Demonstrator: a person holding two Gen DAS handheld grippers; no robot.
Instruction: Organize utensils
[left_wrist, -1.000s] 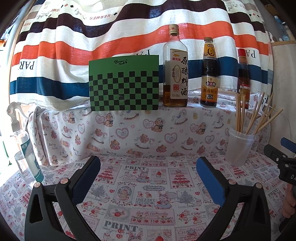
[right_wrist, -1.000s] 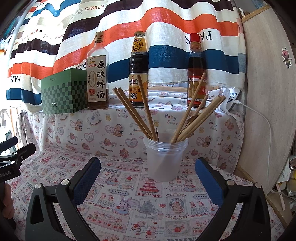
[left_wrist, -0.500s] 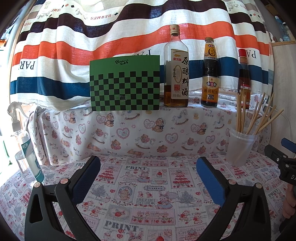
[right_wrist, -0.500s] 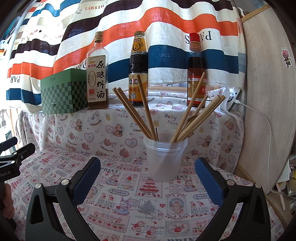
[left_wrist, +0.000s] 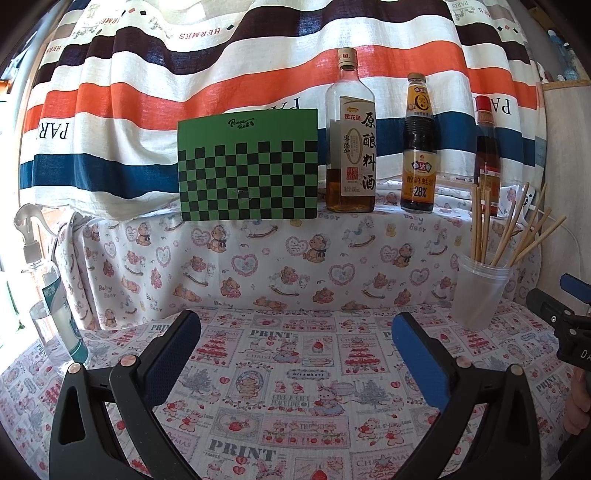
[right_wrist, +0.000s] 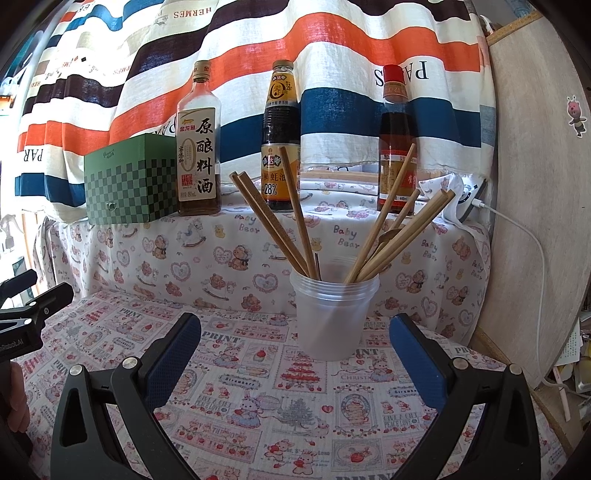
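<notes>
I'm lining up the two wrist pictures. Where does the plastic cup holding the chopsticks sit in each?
Left wrist: the plastic cup stands at the far right, beyond the claw's right finger.
Right wrist: the cup stands near the centre, ahead of the open claw.
Shared landmark: the green checkered box on the ledge.

Stripes, checks and nursery prints

The curtain (left_wrist: 258, 66) runs white, orange, navy and dark purple-brown stripes; the box (left_wrist: 247, 166) is green with black checks. The tablecloth (left_wrist: 295, 387) is white with red and pink strawberry and "PRINT" panels, the shelf cloth (left_wrist: 258, 258) bears and hearts. The cup (right_wrist: 334, 317) is frosted clear, the chopsticks (right_wrist: 273, 221) tan; the pads (right_wrist: 173, 362) look dark blue on black arms.
</notes>
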